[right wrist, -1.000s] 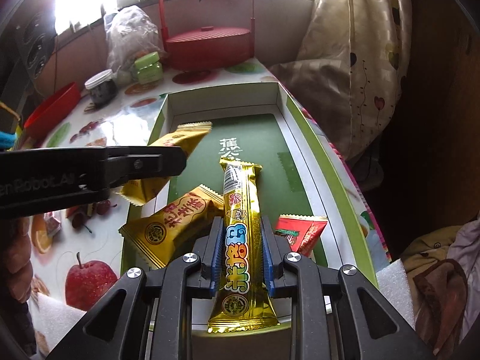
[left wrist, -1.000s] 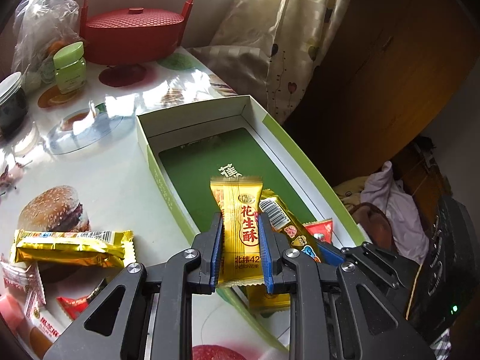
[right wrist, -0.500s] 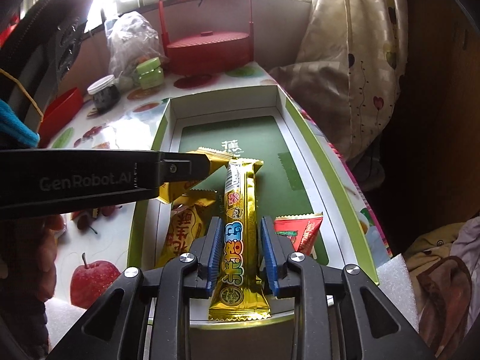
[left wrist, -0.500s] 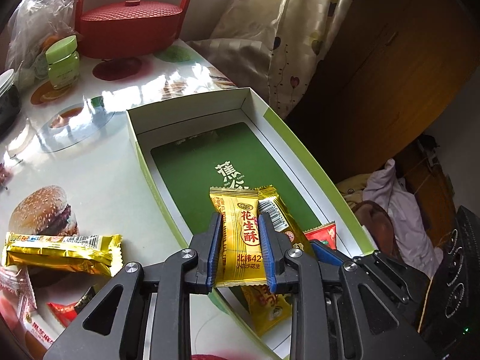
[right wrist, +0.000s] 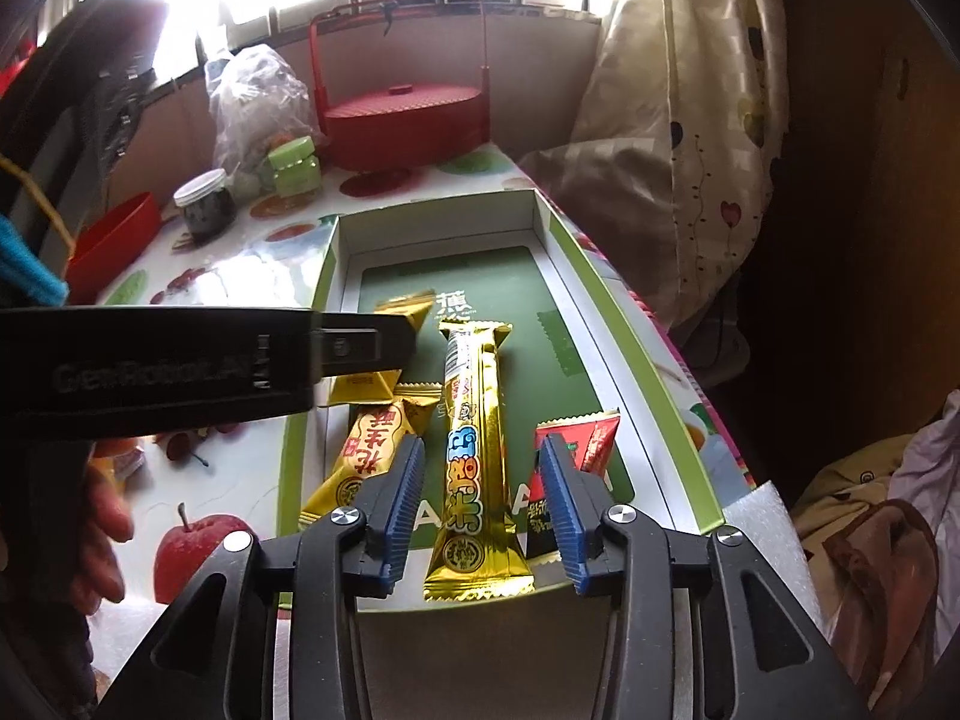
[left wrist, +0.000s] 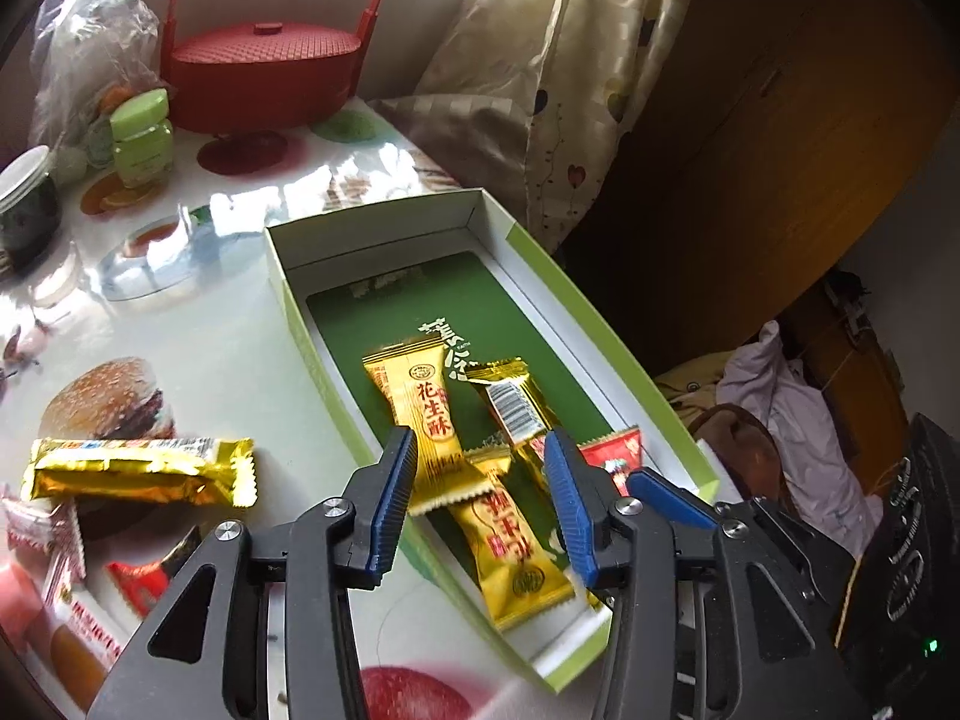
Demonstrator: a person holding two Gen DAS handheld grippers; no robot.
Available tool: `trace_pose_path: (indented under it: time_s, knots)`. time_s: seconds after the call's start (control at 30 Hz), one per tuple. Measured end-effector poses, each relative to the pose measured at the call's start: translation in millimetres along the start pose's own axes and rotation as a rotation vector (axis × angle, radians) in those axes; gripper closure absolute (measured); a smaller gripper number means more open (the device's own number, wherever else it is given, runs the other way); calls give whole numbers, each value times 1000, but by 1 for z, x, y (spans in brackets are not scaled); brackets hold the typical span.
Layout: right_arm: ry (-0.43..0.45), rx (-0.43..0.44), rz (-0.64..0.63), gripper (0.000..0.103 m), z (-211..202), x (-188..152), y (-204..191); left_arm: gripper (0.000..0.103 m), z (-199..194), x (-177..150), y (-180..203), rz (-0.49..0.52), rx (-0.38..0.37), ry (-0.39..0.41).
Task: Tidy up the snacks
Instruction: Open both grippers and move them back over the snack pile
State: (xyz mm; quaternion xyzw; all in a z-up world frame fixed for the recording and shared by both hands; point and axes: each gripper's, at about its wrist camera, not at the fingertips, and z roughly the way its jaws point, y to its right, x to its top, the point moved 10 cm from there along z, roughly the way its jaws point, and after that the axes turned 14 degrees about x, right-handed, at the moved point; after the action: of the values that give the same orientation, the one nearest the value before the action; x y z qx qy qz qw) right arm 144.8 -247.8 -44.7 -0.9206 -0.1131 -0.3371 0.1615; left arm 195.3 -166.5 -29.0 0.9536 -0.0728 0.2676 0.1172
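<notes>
Fingers of both grippers are opening, each pair having just let go of a snack it pinched a second ago. Left gripper point(left wrist: 480, 492): blue pads spread, clear of the gold peanut bar point(left wrist: 427, 414), which now lies in the box point(left wrist: 576, 294) across a second gold bar point(left wrist: 510, 552). Right gripper point(right wrist: 483, 504): pads likewise apart, the long gold stick point(right wrist: 474, 462) lying lengthwise between them on the green floor of the box, touched by neither. Also in the box: one red packet point(right wrist: 591, 441) at the right wall. Remaining outside, on the worktop point(left wrist: 198, 312): a gold wafer bar point(left wrist: 138, 471) left of the box, plus small red-and-white packets point(left wrist: 66, 576) near it. Background items, not part of the sort: red basket point(left wrist: 264, 72), green jar point(left wrist: 141, 138). Status, as judged: two pieces delivered at once; both grippers free; the loose worktop snacks look like the next pick-ups. Box contents overlap and may want straightening.
</notes>
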Motion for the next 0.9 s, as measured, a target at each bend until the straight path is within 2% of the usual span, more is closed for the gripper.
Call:
trace_pose_path:
  time_s: [0.33, 0.53, 0.9]
  knots:
    - [31, 3, 18, 62, -14, -4, -14, 57, -34, -13, -17, -23, 4, 61]
    - [51, 7, 7, 62, -19, -1, -30, 57, -52, -21, -40, -49, 45, 94]
    - [49, 107, -32, 60, -8, 0, -82, 57, -81, -43, -109, -135, 140, 145]
